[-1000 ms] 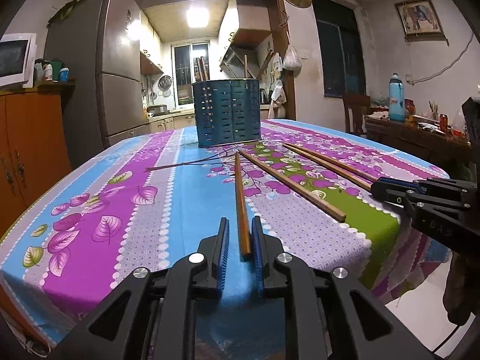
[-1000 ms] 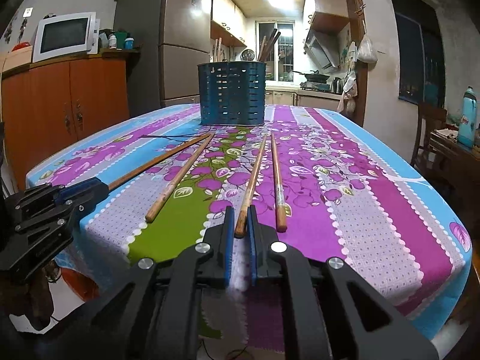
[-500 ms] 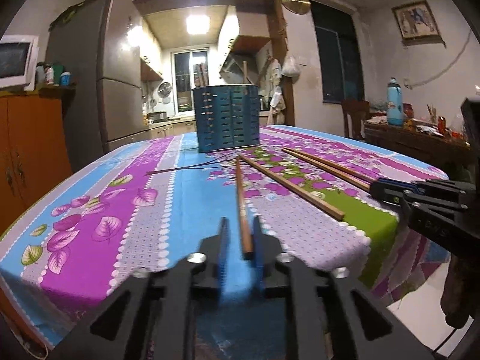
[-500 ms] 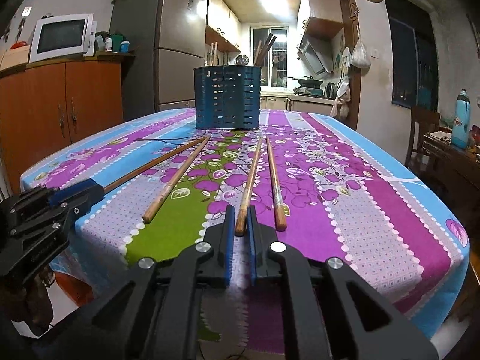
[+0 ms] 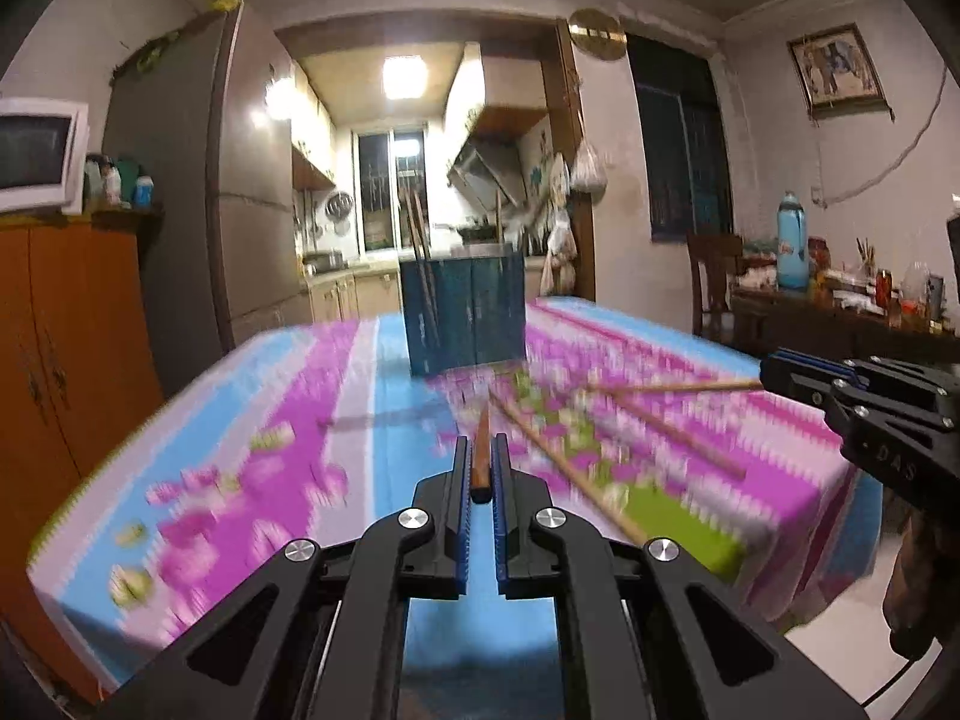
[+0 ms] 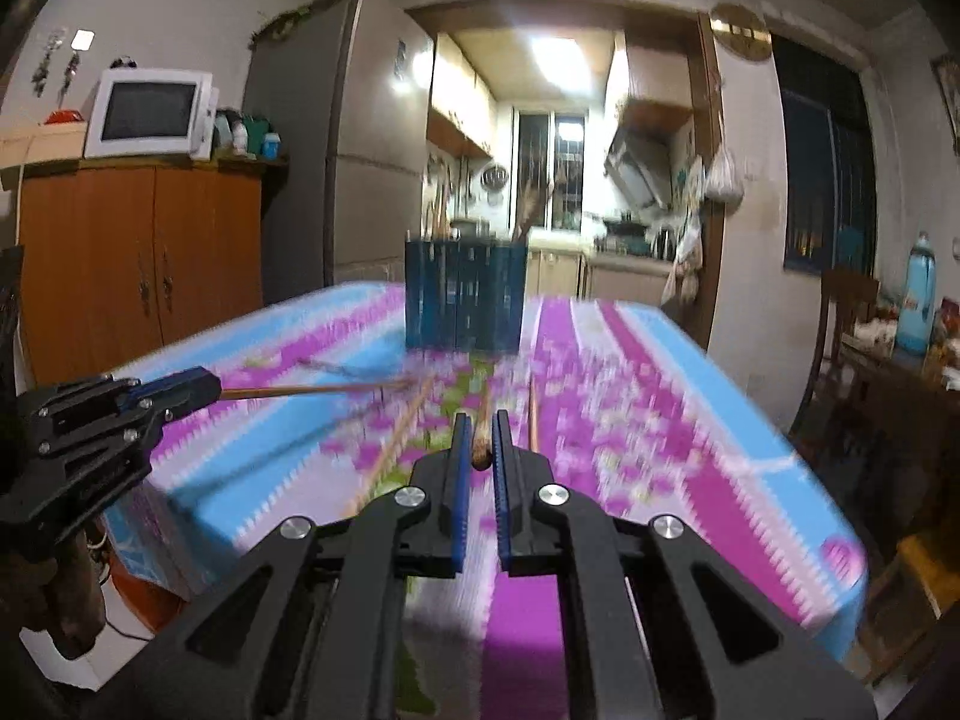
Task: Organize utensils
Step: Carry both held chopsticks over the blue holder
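Left wrist: L gripper (image 5: 480, 462) clamps dark chopstick (image 5: 481, 459), near level; R gripper (image 6: 479, 447) clamps light chopstick (image 6: 482, 441), same tilt.

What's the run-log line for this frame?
left gripper: shut on chopstick | right gripper: shut on chopstick | holder: far end of table | loose chopsticks: on table
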